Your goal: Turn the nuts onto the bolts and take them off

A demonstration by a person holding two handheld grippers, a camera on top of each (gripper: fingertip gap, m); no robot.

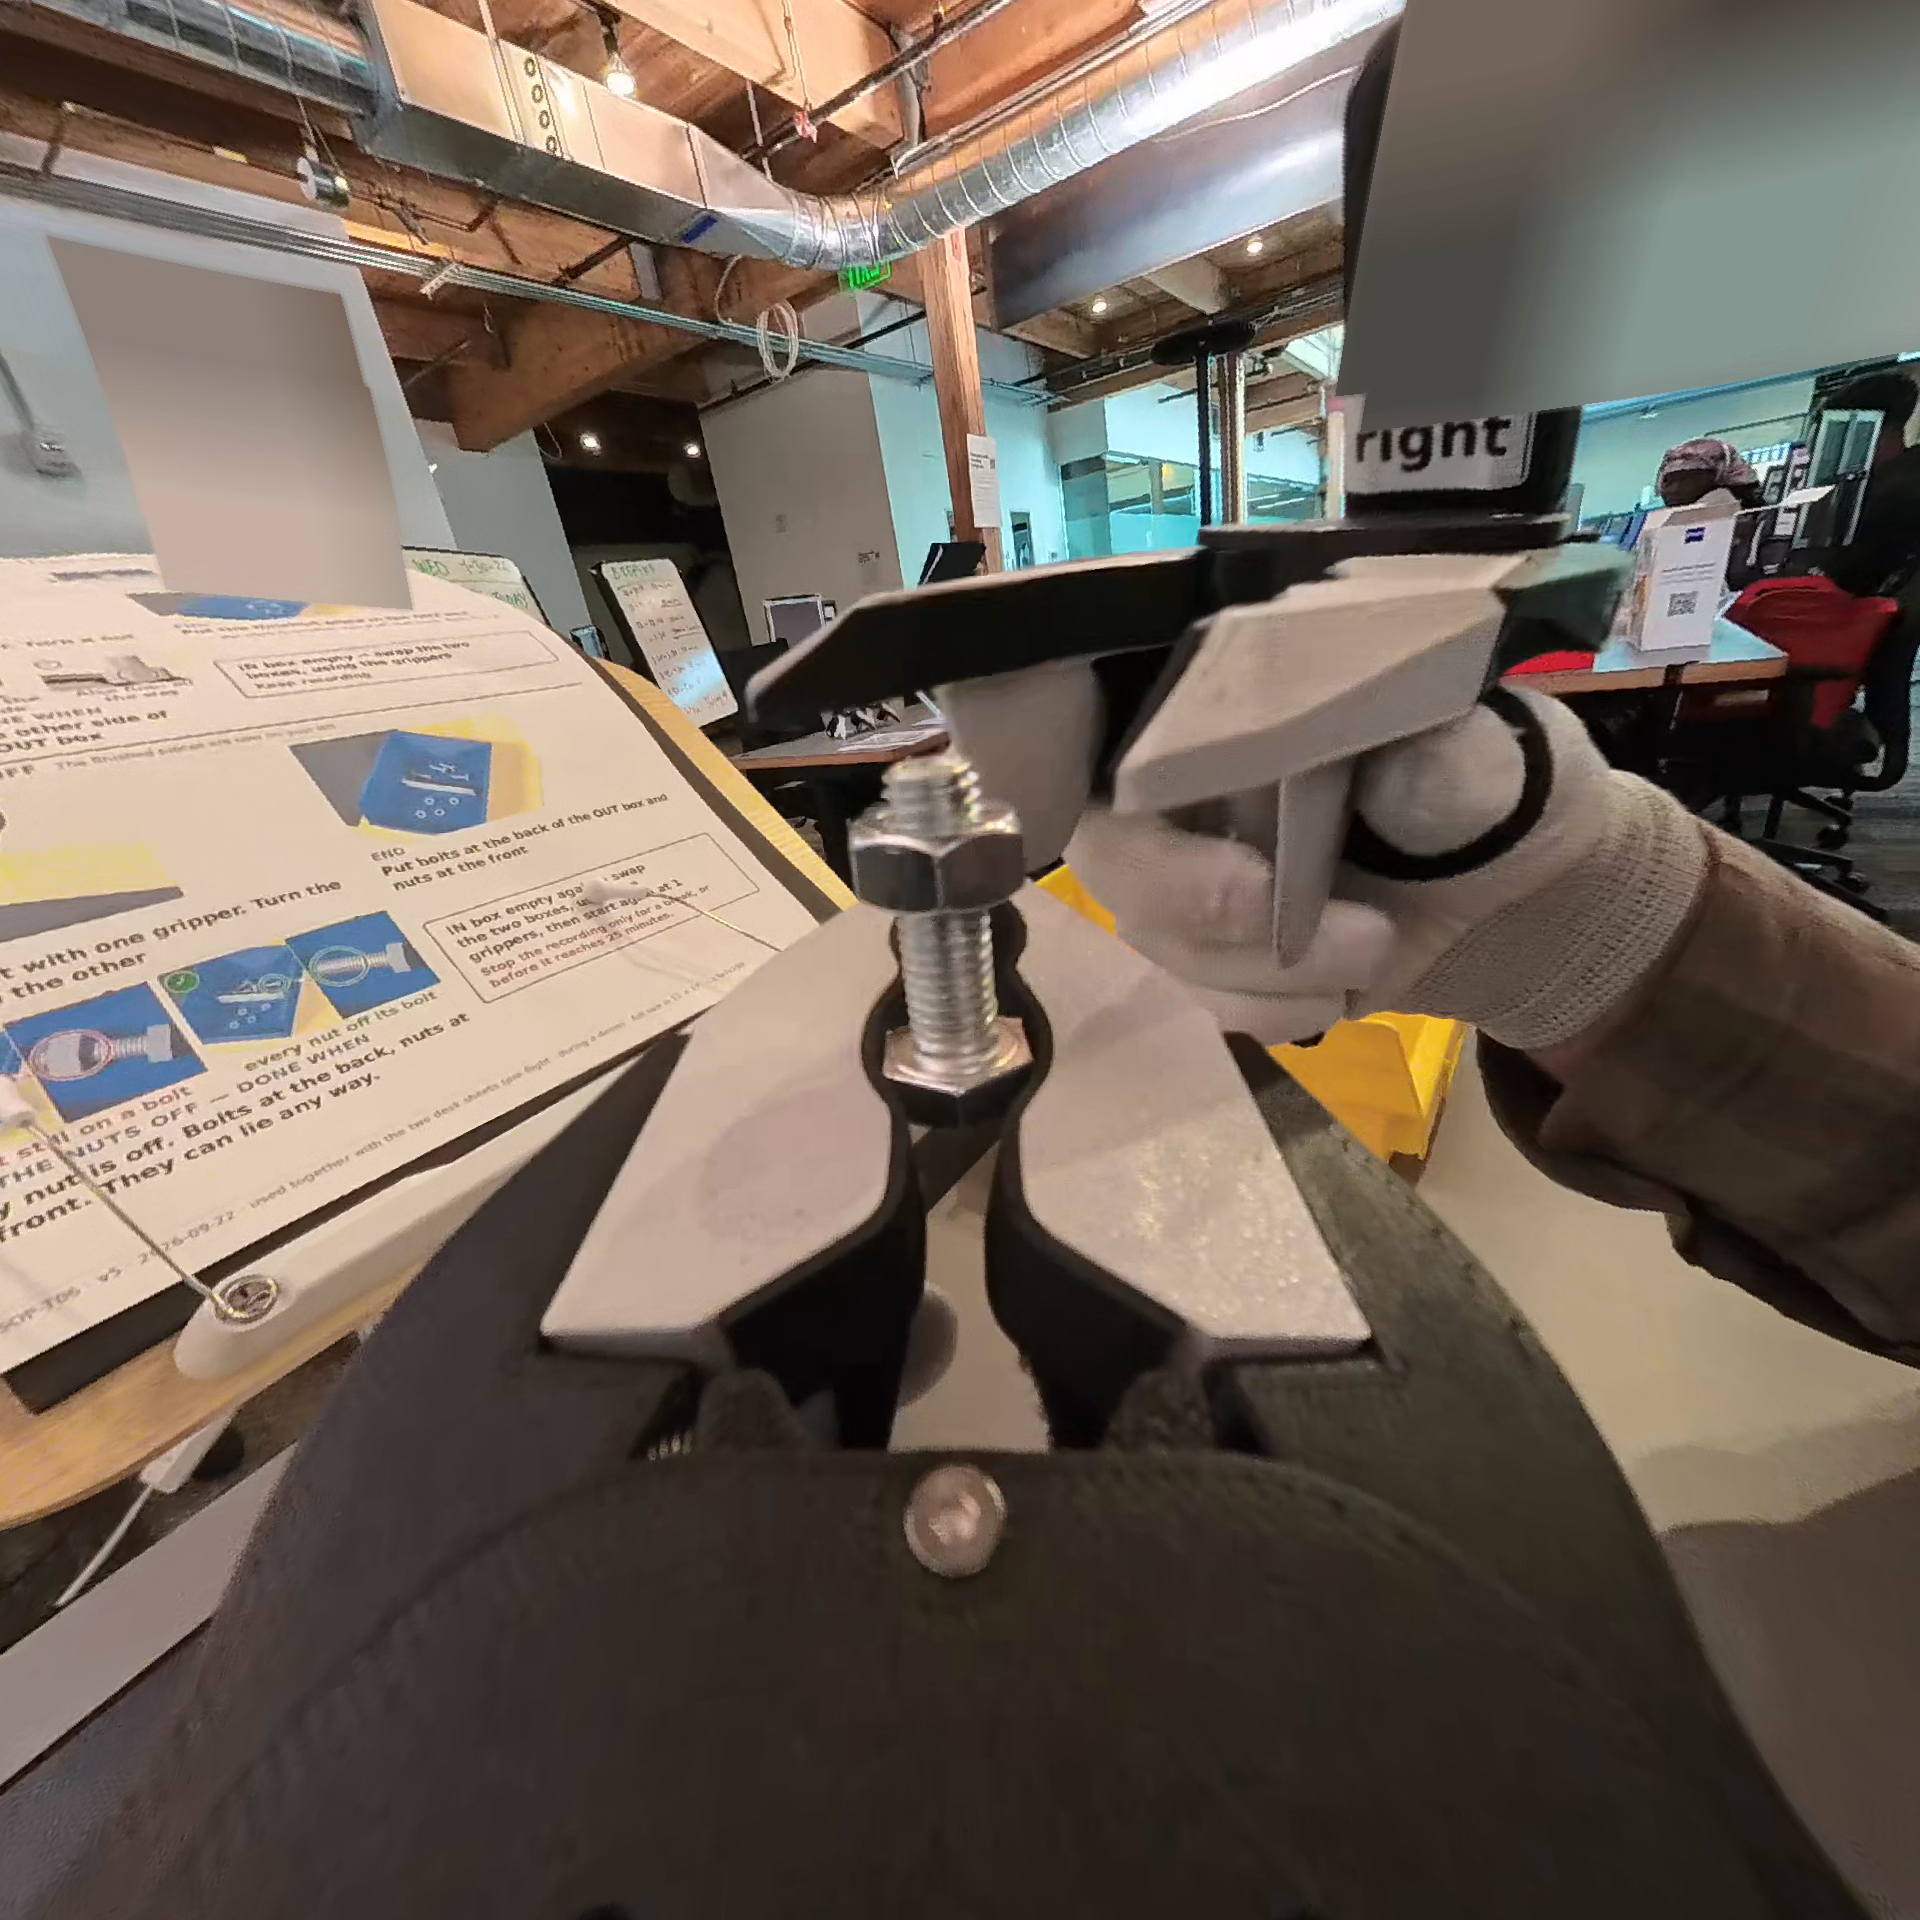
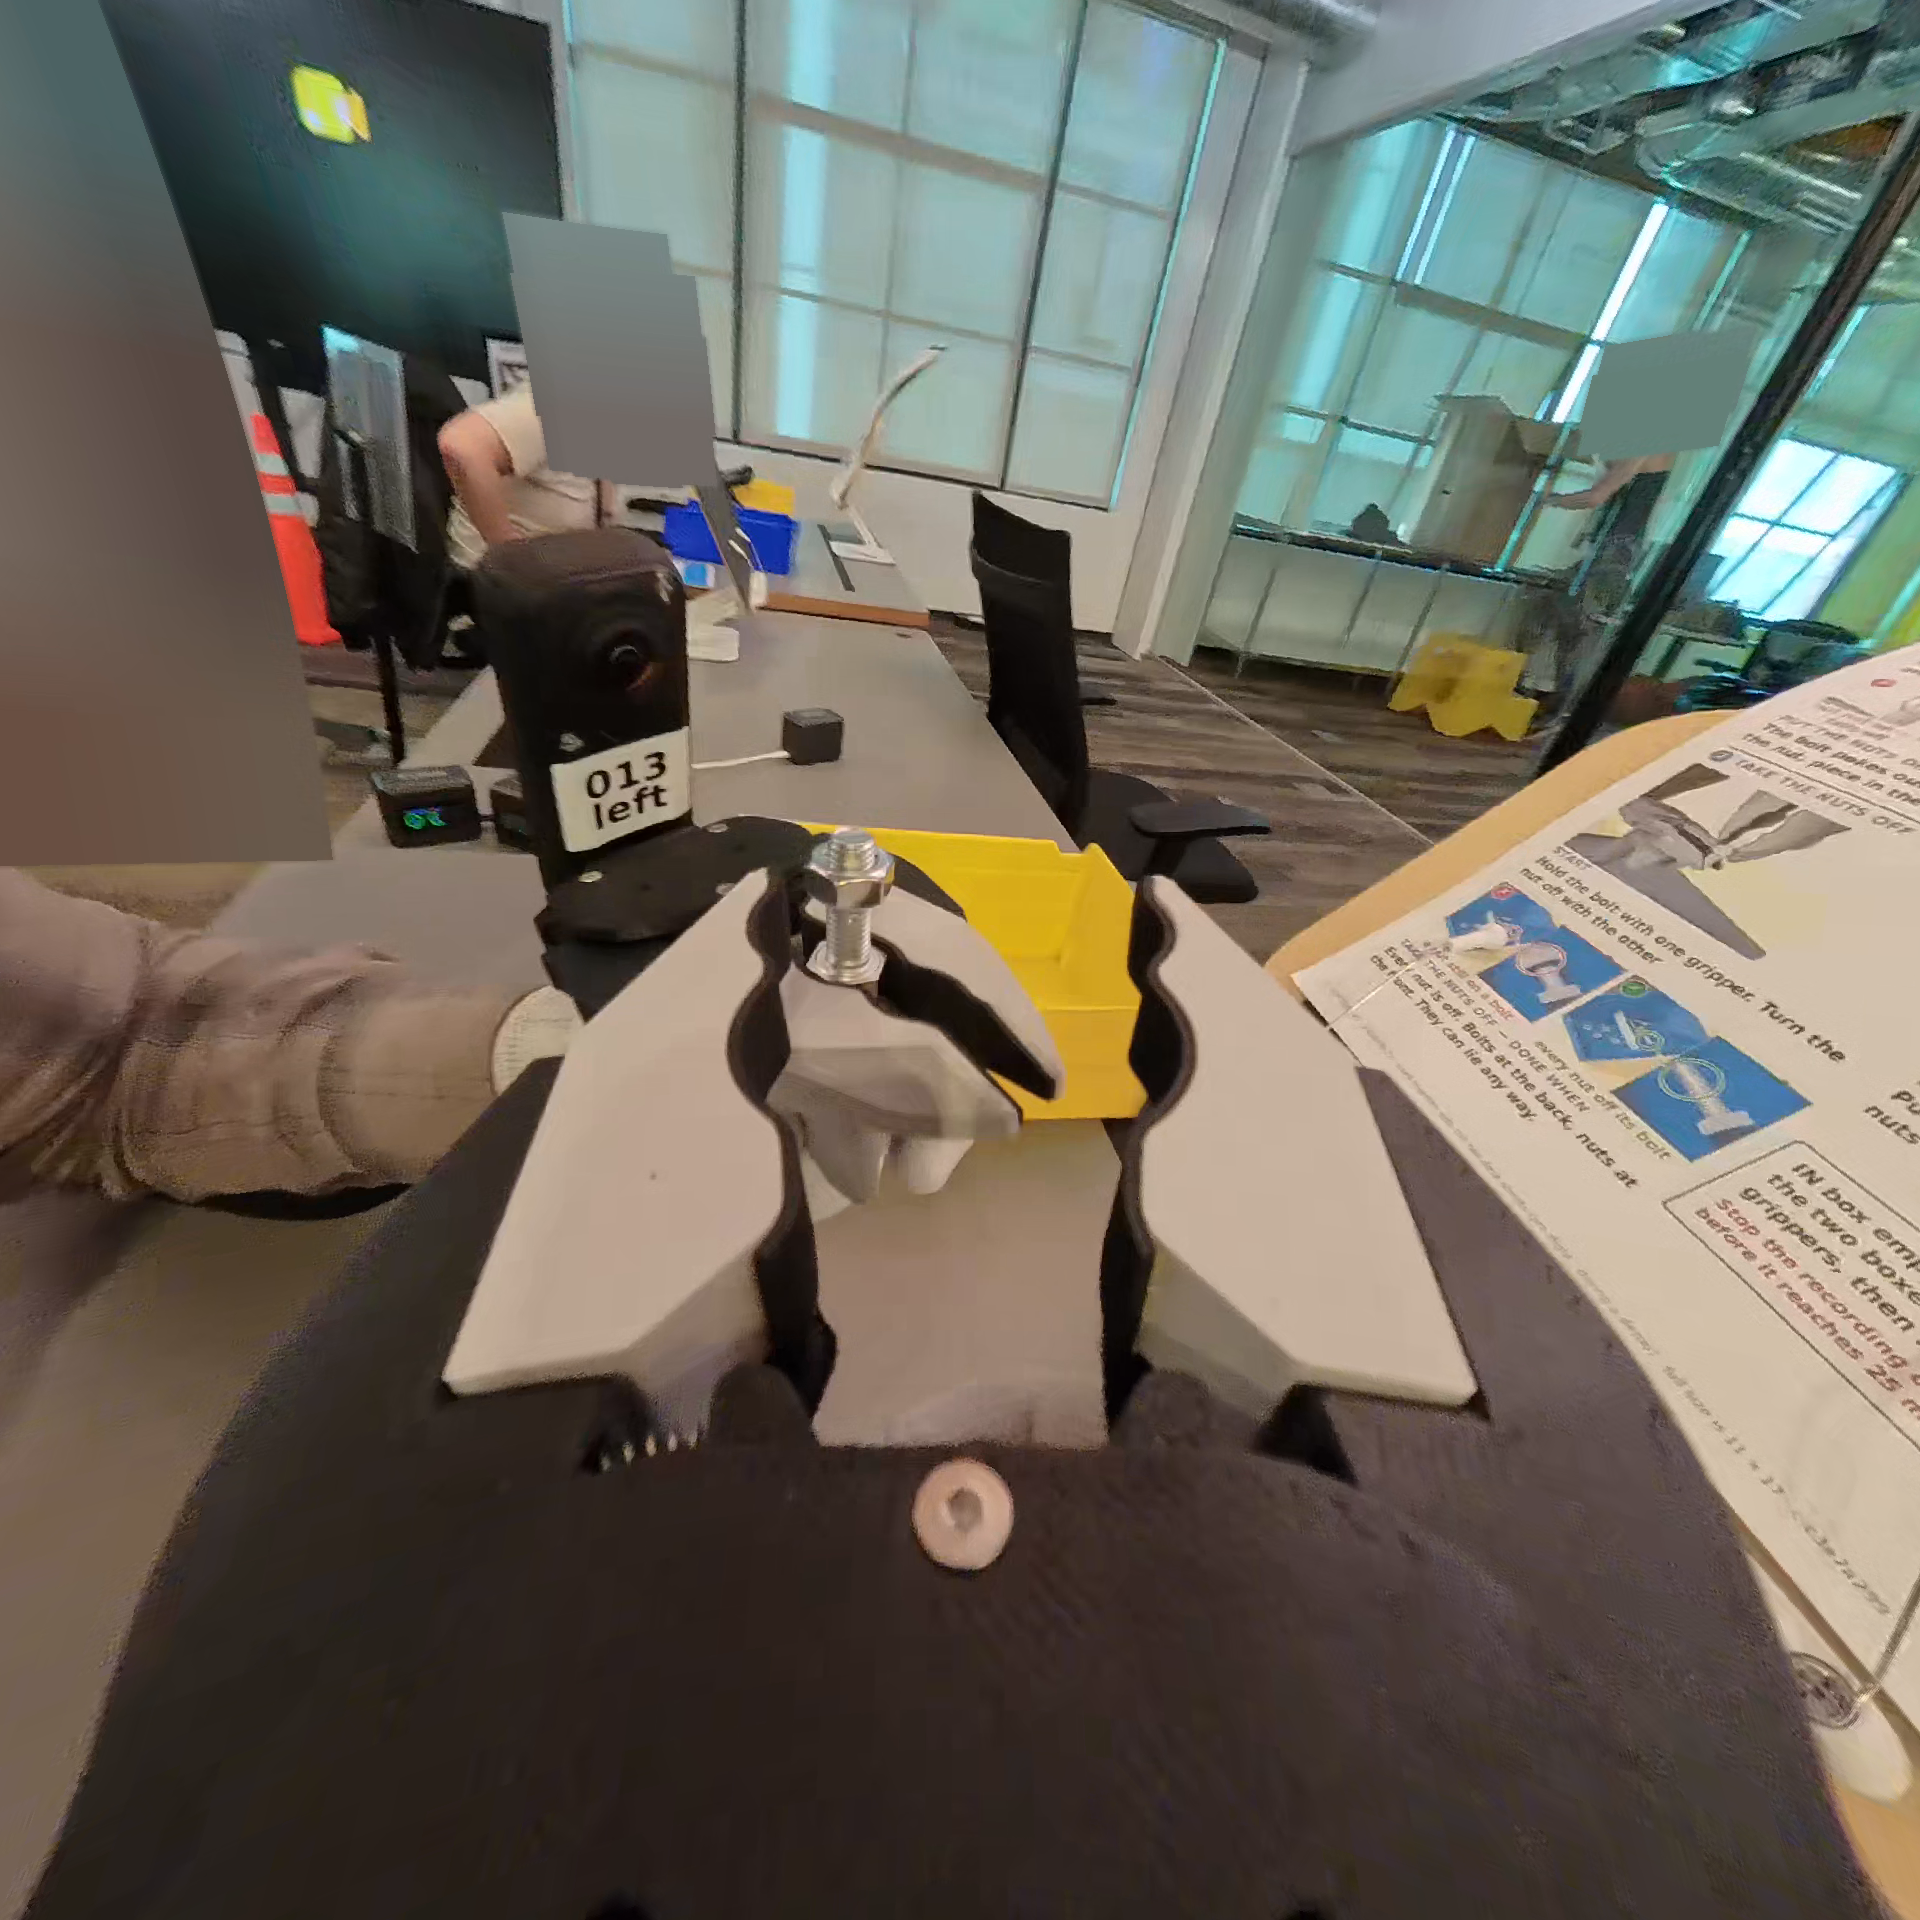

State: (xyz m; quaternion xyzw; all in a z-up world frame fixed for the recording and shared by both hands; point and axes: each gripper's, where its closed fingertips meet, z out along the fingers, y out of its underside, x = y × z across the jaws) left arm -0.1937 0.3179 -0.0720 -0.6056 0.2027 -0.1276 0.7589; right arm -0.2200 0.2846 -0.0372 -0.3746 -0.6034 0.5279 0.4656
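— So where is the bolt (image 1: 951, 966)?
— Upright, its head clenched in the left tongs (image 1: 956, 1049), nut (image 1: 938, 854) near its tip.
— The right tongs (image 2: 956, 997)?
— Spread wide, empty, just beside it, before a yellow bin (image 2: 1039, 914).

bolt (image 1: 951, 940): landmark. Stands upright, head clamped between the left gripper (image 1: 956, 1049) fingers, shank clear all round.
nut (image 1: 937, 860): sits high on the bolt, only the thread tip above it; side flats unblocked.
above bolt: right gripper (image 1: 831, 675) hangs just up and right of the thread tip, fingers spread, not touching.
right of bolt: gloved hand (image 1: 1392, 883) fills that side close in.
left of bolt: tilted board with instruction sheet (image 1: 343, 883), near; narrow gap to it.
behind bolt: yellow bin (image 2: 1039, 935), low, open top.
below bolt: left gripper body blocks approach.
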